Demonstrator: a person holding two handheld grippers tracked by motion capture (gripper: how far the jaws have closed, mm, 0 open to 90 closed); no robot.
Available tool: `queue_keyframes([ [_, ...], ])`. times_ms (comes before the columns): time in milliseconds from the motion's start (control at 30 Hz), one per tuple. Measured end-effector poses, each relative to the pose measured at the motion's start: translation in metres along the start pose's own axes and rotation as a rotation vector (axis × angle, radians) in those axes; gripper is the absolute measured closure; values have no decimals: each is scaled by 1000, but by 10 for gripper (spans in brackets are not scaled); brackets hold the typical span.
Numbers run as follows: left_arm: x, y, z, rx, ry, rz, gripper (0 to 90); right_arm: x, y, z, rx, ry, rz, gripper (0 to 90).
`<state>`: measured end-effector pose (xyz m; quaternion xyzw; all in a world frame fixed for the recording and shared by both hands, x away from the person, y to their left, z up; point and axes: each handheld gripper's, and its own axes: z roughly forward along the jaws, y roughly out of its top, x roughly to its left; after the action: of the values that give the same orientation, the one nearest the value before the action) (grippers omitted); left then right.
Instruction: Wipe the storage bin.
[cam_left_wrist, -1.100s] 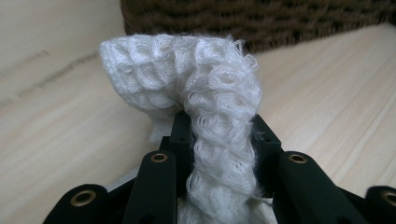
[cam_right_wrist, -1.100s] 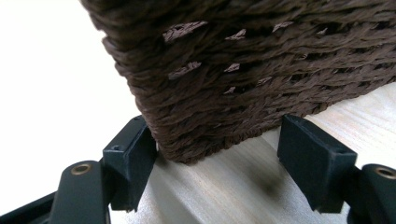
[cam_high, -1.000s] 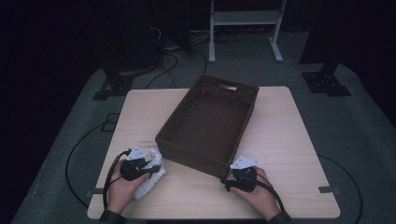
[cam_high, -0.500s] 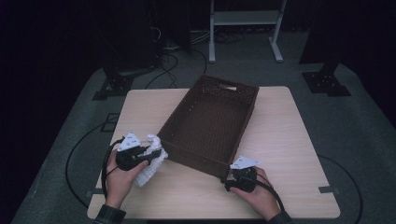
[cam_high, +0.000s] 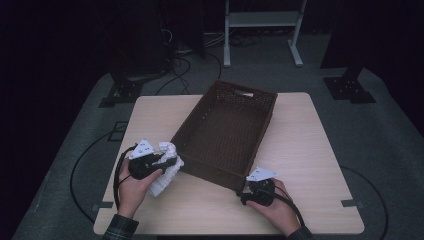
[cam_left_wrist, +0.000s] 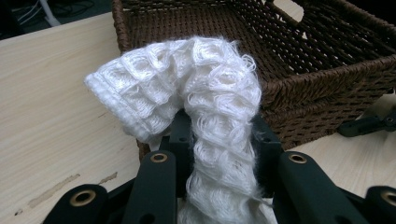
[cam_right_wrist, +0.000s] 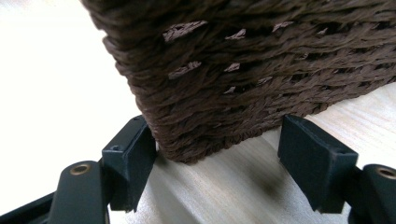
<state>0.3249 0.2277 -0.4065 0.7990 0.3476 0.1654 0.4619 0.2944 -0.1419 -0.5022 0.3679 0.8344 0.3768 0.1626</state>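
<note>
My left gripper (cam_high: 167, 161) is shut on a white waffle-weave cloth (cam_high: 164, 179) and holds it above the table, just left of the brown wicker basket (cam_high: 207, 167). In the left gripper view the cloth (cam_left_wrist: 205, 93) bunches up between the jaws and droops over to the left, with the basket's near corner (cam_left_wrist: 317, 88) close behind it. My right gripper (cam_high: 244, 192) rests on the table at the basket's near right corner. Its jaws straddle that corner (cam_right_wrist: 243, 70): the left pad (cam_right_wrist: 130, 158) is against the weave, while the right pad (cam_right_wrist: 313, 163) stands apart from it.
The basket lies slantwise across the middle of the light wooden table (cam_high: 310, 150) and holds nothing that I can see. Cables trail over the grey floor (cam_high: 90, 165) at the left. A white metal stand (cam_high: 260, 20) rises behind the table.
My left hand has lifted the cloth off the table and carried it slightly toward the basket. The right hand has stayed at the basket's corner.
</note>
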Motion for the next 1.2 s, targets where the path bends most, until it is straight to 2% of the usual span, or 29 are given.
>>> queue_keyframes([
  [300, 2, -10, 7, 34, -5, -15, 683, 0, 0, 0, -1, -1, 3, 282],
  [533, 2, -22, 22, 119, 0, -9, 681, 0, 0, -1, -1, 2, 1, 295],
  [1200, 5, -37, 46, 236, -11, -10, 681, 0, 0, 0, -2, 2, -2, 294],
])
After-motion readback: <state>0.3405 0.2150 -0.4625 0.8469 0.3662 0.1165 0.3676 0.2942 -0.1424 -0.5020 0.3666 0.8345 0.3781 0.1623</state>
